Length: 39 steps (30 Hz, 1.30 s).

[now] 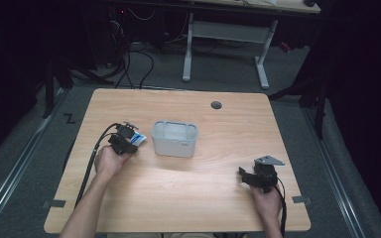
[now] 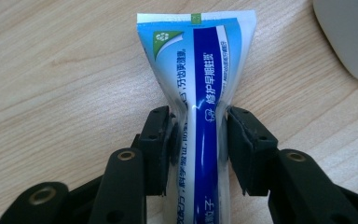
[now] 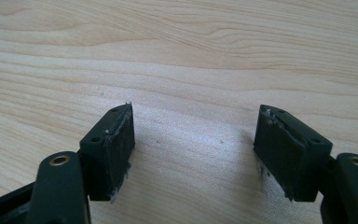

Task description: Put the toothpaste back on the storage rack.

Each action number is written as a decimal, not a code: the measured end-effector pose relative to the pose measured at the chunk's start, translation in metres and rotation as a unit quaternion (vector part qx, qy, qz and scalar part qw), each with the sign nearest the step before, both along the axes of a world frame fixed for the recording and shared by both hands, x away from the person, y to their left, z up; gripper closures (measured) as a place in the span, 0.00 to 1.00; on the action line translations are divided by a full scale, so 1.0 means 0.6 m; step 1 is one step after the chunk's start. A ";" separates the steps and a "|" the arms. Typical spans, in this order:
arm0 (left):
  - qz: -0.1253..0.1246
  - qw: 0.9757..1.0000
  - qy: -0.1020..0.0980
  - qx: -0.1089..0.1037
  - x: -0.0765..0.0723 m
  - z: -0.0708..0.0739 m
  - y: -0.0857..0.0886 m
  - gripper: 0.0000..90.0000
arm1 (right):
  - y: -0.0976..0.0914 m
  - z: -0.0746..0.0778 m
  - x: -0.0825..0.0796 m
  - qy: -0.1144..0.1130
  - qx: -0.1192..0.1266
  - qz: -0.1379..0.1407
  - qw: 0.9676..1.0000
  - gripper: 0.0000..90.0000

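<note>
Blue toothpaste tube (image 2: 200,93), cap end hidden between fingers (image 2: 156,140).

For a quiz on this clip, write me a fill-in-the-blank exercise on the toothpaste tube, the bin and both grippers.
1. The left gripper has its fingers pressed on a blue and white ____ tube.
2. The right gripper has nothing between its fingers, which stand ____.
3. In the high view the grey bin stands to the ____ of the toothpaste tube.
Missing words: toothpaste; open; right

Toothpaste tube (image 2: 200,93) cap end cut off below, sides behind tongs.
</note>
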<state>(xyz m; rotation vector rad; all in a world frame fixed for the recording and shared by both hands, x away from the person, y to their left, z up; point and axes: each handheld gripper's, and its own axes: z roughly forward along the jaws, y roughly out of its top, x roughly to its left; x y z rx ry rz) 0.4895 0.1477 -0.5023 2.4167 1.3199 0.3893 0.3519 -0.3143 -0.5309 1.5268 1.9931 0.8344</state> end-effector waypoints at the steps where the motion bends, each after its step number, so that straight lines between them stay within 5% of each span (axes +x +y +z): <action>1: 0.001 1.000 0.001 -0.003 0.001 0.000 0.001 0.68 | 0.000 0.000 0.000 0.000 0.000 0.000 1.000 0.32; 18: -0.001 1.000 0.003 -0.025 0.003 0.009 0.014 0.79 | 0.000 0.000 0.000 0.000 0.000 0.001 1.000 0.32; 24: 0.002 0.998 -0.018 -0.056 -0.005 0.031 0.022 0.80 | 0.000 0.000 0.000 0.000 -0.001 0.002 1.000 0.32; 39: -0.005 0.994 -0.064 -0.092 -0.035 0.086 0.044 0.81 | 0.000 0.000 0.000 0.001 0.000 0.002 1.000 0.32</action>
